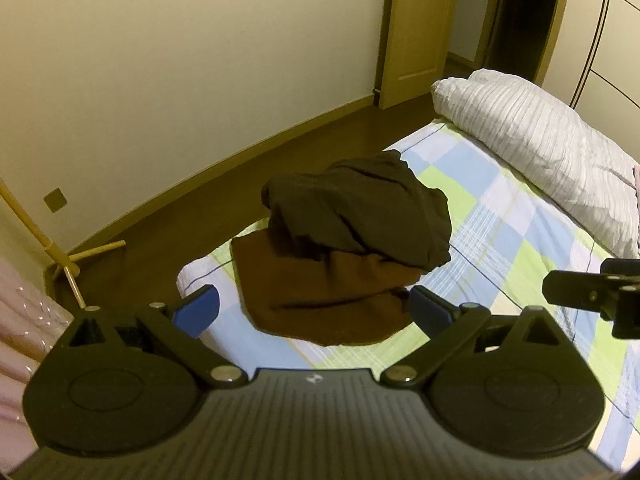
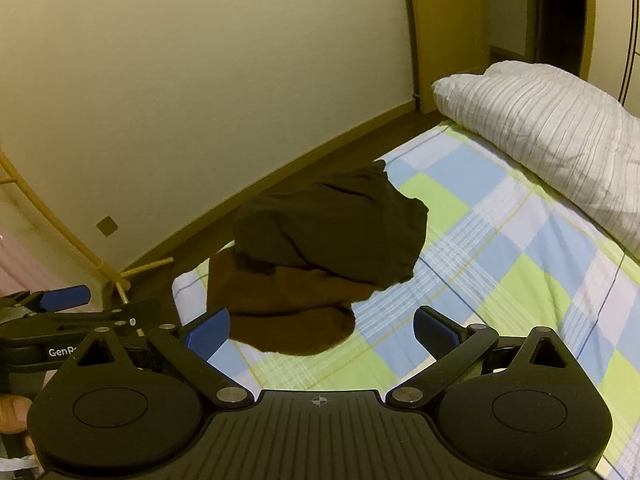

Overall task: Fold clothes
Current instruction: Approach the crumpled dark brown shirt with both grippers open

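Looking along my left gripper (image 1: 314, 310), I see both blue-padded fingers spread wide with nothing between them; they hang above the bed, and the near edge of the brown garment (image 1: 320, 296) shows in the gap. My right gripper (image 2: 322, 330) is the same: jaws held wide apart, gripping nothing, poised over the checked sheet (image 2: 500, 248) with the brown cloth's near edge just past its left pad.

The clothes sit in a small stack near the corner of the bed. The brown garment lies flat at the bottom, folded, and the dark garment (image 1: 360, 208) rests on top of it, bunched and rumpled, overhanging the brown one on the far and right sides. In the right wrist view the same dark garment (image 2: 332, 224) covers the far half of the brown garment (image 2: 280, 308).

From the left camera I catch part of the right gripper at the right edge; from the right camera the left gripper (image 2: 64, 298) shows at the left edge, one blue pad visible, with a bit of my hand (image 2: 14, 414) below it.

Farther out, a white striped duvet (image 2: 552, 120) lies rolled along the far right of the bed, well apart from the stack. Beyond the bed are dark flooring, a cream wall (image 1: 180, 60), a wooden door (image 1: 416, 32) standing open, and a wooden rack (image 1: 68, 264) on the left.
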Demonstrator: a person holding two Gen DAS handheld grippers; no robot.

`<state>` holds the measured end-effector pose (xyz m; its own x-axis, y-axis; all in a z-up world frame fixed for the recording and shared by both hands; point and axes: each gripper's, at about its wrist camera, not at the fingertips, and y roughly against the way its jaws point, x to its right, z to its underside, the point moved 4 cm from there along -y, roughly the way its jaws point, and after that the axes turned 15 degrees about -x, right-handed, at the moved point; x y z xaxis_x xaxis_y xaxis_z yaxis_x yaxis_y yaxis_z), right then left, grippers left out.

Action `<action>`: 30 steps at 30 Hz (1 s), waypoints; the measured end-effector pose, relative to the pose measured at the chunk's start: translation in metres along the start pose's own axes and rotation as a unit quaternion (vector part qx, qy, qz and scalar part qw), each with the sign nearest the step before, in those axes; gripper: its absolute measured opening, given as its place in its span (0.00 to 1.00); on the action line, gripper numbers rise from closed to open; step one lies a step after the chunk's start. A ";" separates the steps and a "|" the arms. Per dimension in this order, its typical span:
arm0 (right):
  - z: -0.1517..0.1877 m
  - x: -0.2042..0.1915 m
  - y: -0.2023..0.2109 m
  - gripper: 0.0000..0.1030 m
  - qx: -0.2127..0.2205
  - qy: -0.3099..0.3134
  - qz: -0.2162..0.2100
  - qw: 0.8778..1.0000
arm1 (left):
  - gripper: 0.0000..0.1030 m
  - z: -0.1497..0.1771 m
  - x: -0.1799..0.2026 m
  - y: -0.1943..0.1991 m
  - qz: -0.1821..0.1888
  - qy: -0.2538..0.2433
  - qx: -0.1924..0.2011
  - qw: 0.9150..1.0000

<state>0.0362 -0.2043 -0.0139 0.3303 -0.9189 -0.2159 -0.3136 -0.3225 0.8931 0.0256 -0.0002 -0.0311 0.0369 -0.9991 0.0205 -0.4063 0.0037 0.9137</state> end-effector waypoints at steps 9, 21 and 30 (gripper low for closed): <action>0.001 0.002 -0.004 0.98 -0.005 -0.003 -0.006 1.000 | 0.96 0.006 0.007 -0.002 -0.004 -0.007 0.000 1.000; 0.003 0.003 -0.004 0.98 -0.004 0.000 -0.006 1.000 | 0.96 0.005 0.004 -0.001 0.005 -0.001 -0.003 1.000; 0.004 0.003 -0.003 0.98 -0.006 0.003 -0.004 1.000 | 0.96 0.007 0.006 0.001 0.004 0.002 -0.003 1.000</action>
<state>0.0339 -0.2071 -0.0186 0.3378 -0.9147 -0.2217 -0.3008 -0.3281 0.8955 0.0192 -0.0068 -0.0331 0.0366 -0.9989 0.0294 -0.4008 0.0123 0.9161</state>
